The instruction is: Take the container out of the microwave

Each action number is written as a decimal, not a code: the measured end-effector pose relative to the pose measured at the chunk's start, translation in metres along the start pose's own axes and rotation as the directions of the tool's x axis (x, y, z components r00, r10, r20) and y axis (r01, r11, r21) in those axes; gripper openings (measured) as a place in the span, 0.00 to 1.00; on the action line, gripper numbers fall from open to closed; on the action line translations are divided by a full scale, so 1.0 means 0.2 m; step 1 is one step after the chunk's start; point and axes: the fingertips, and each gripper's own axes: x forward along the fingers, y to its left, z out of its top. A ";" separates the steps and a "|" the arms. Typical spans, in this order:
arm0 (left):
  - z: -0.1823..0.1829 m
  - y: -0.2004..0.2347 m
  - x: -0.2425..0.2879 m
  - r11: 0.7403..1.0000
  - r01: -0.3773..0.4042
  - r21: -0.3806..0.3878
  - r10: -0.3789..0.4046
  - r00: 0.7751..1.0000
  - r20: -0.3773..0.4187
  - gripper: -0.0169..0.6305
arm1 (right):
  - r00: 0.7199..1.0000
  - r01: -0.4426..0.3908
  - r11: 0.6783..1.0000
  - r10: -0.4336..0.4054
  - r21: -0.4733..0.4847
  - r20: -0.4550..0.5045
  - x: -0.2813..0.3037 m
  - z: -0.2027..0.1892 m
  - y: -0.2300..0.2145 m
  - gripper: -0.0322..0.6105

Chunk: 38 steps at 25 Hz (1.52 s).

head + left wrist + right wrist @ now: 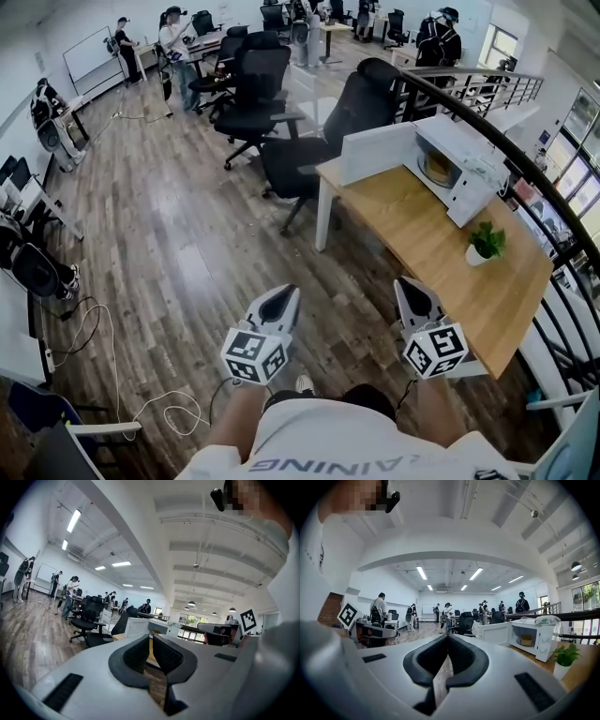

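A white microwave stands at the far end of a wooden table, its door swung open to the left. Inside it sits a tan container, which the right gripper view also shows as the container in the open microwave. Both grippers are held low over the floor, well short of the table. My left gripper and right gripper point toward it, each shut and holding nothing. In the left gripper view the microwave is small beyond the left gripper.
A small potted plant stands on the table in front of the microwave. Black office chairs crowd the floor behind the table. A dark railing runs along the table's right side. Cables lie on the floor at left. People stand far back.
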 end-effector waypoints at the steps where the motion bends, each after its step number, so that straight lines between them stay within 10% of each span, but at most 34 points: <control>1: 0.01 0.03 0.01 1.000 0.001 0.007 -0.001 1.000 -0.002 0.11 | 1.000 0.003 1.000 -0.003 0.002 -0.006 0.03 -0.01 0.01 0.08; 17: 0.07 0.30 0.26 1.000 0.009 -0.012 -0.009 1.000 -0.018 0.11 | 0.999 -0.007 1.000 0.007 -0.011 -0.044 0.41 -0.05 -0.07 0.08; 38: 0.22 0.31 1.22 0.996 0.087 0.014 -0.085 0.993 -0.078 0.11 | 0.993 0.085 0.995 -0.081 0.045 -0.085 0.83 -0.05 -0.91 0.08</control>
